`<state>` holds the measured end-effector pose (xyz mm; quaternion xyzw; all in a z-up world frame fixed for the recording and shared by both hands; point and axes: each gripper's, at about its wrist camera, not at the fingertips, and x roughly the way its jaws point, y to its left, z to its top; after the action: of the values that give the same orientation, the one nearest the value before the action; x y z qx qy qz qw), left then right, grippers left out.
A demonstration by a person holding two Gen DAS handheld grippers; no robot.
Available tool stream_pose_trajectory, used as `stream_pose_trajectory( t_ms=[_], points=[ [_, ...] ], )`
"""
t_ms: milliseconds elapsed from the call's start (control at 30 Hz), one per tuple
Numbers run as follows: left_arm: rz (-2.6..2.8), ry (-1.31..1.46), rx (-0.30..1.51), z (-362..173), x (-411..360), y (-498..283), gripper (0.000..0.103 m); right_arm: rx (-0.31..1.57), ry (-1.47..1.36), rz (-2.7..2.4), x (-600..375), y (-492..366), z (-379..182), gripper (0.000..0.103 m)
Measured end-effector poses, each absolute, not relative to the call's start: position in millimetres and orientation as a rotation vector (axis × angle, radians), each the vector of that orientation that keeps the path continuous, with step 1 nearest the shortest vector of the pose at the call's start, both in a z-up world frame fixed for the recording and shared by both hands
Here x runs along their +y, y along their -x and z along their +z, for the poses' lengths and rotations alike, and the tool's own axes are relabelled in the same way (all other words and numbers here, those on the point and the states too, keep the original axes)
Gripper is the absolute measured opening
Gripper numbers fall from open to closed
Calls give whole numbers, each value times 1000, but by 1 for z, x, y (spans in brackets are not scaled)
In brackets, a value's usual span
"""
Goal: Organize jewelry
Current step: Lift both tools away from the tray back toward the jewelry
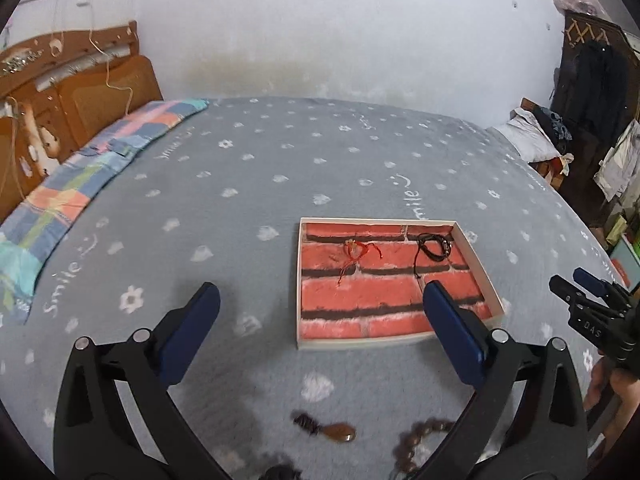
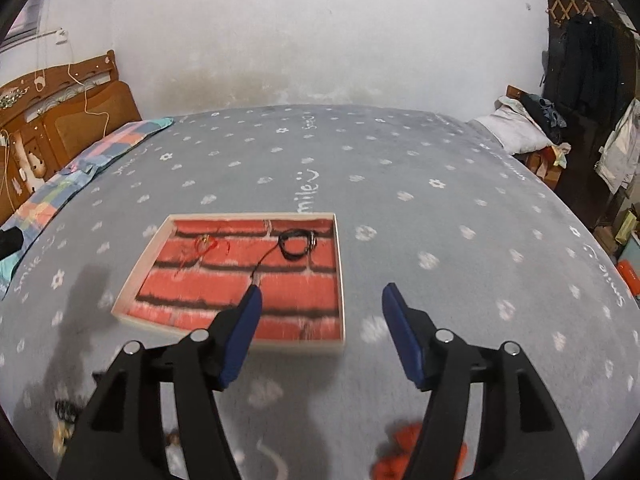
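Currently both my grippers hang over the bed (image 1: 280, 152) with fingers spread wide, gripping nothing: left gripper (image 1: 320, 336), right gripper (image 2: 322, 334). White-rimmed tray (image 1: 297, 280) with brick-print lining sits on the grey blanket; red string bracelet (image 1: 356, 254) and black cord bracelet (image 1: 434, 246) lie inside, apart. Brown bead string (image 1: 420, 436) and a pendant (image 1: 340, 432), blurry, maybe amber, lie near me outside the tray.
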<state>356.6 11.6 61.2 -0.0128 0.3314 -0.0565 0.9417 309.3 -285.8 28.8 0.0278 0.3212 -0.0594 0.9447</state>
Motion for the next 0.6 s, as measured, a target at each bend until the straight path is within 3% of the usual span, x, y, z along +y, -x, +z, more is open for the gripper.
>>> stream_pose_trajectory(
  t_ms=[600],
  points=[
    [-103, 49, 673, 1, 28, -216, 98, 684, -73, -147, -262, -179, -33, 65]
  ],
)
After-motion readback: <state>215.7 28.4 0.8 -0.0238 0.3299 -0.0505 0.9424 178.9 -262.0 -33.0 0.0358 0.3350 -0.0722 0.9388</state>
